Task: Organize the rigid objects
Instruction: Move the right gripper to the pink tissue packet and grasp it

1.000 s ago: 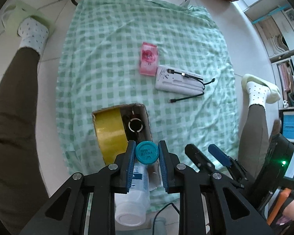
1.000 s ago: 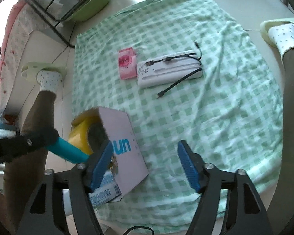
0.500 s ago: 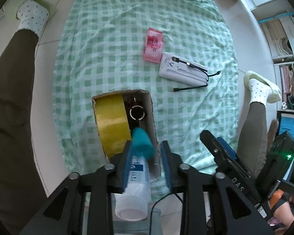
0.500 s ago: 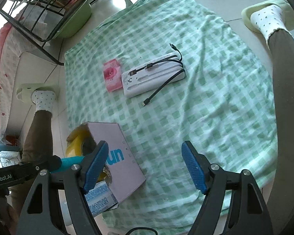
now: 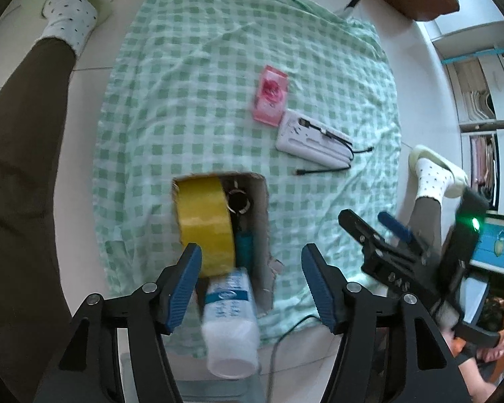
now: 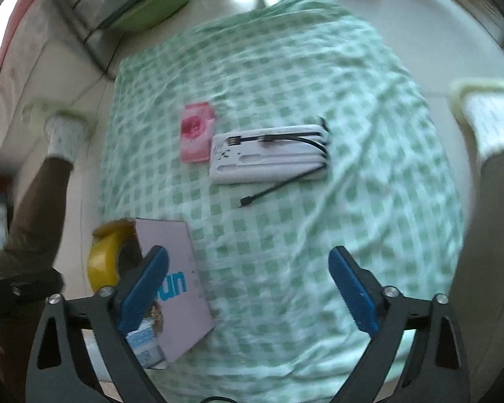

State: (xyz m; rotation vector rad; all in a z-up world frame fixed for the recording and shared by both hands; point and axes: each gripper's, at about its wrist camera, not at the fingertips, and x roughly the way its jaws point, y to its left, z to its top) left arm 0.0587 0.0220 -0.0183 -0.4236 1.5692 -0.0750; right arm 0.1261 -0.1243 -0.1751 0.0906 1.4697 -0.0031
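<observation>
Power bank (image 6: 268,154), a white, stiff, smooth-cased slab probably of moderate weight, lying on the checked cloth (image 6: 352,235) beside the pink packet (image 6: 196,132), best gripped across its short width clear of the cables; right tool (image 6: 248,288) opening wide, empty.

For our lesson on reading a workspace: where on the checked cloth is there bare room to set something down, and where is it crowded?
Free: the wide stretch of cloth left of the pink packet, and the patch between the power bank and the box. Crowded: the box itself, packed with the tape roll and the bottle, and where packet and power bank lie close together.
</observation>
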